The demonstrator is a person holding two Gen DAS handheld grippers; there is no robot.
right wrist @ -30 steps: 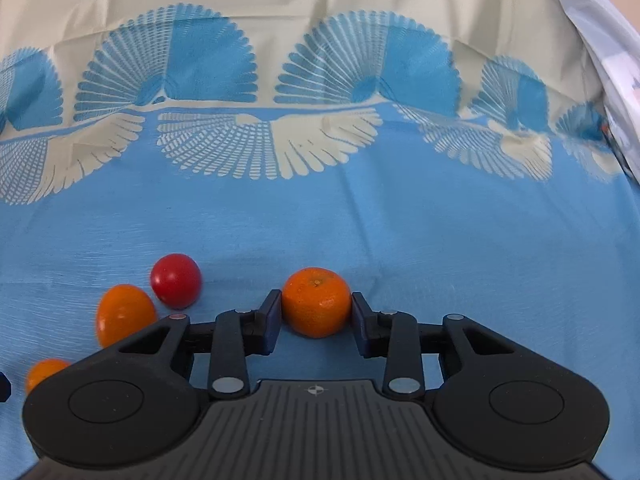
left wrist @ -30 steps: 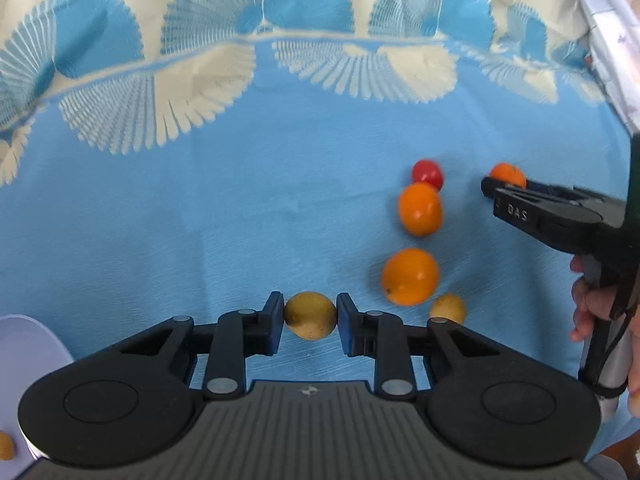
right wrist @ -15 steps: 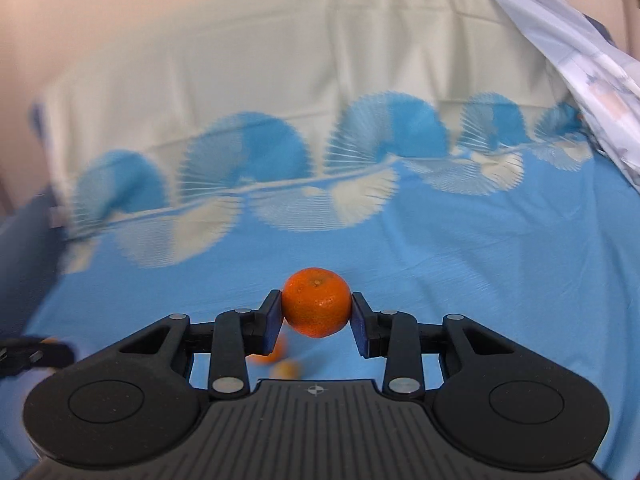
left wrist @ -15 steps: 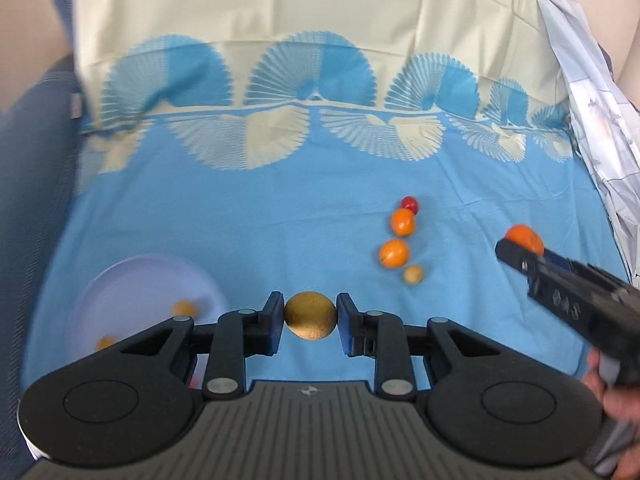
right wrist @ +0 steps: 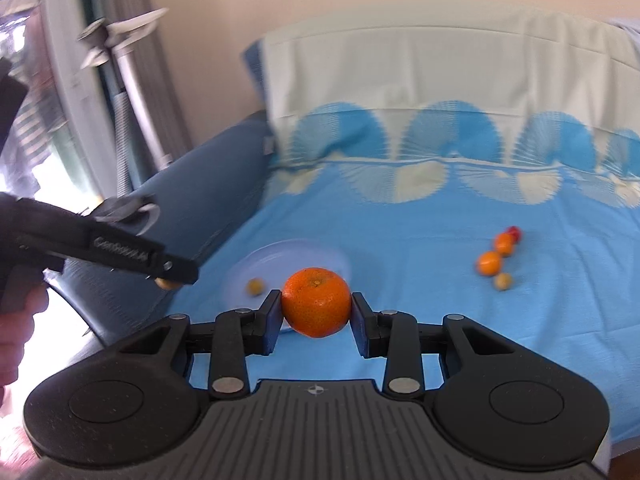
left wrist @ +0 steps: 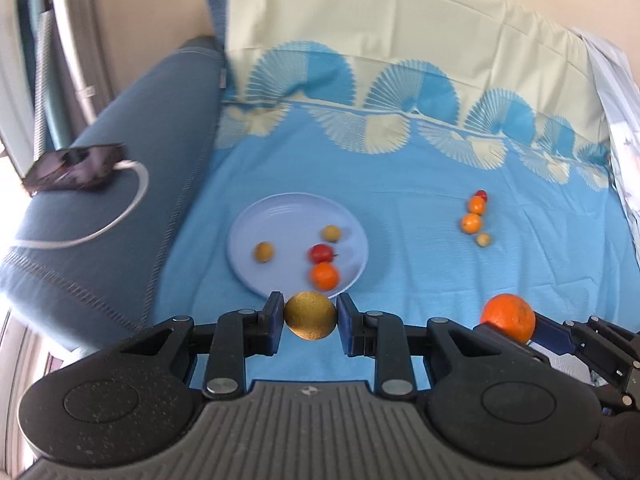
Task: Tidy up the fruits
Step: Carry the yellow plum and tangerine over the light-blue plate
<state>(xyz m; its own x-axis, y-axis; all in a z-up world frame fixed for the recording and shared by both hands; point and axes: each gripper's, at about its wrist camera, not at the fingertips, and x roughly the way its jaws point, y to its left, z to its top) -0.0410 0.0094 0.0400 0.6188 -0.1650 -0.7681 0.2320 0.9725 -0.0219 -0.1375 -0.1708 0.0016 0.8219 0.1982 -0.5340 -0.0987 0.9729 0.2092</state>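
1. Left wrist view: left tool (left wrist: pixel 310 322) is clamped on a yellow fruit (left wrist: pixel 310 316), held just off the plate's (left wrist: pixel 280 208) near rim.
2. Plate sits on the blue cloth (left wrist: pixel 400 248) toward its left edge and holds two yellow fruits, a red fruit (left wrist: pixel 321 253) and an orange (left wrist: pixel 324 275).
3. Right wrist view: right tool (right wrist: pixel 316 316) is clamped on a mandarin (right wrist: pixel 316 302).
4. Loose fruits (right wrist: pixel 498 258) lie in a row toward the cloth's right side, well apart from the plate.
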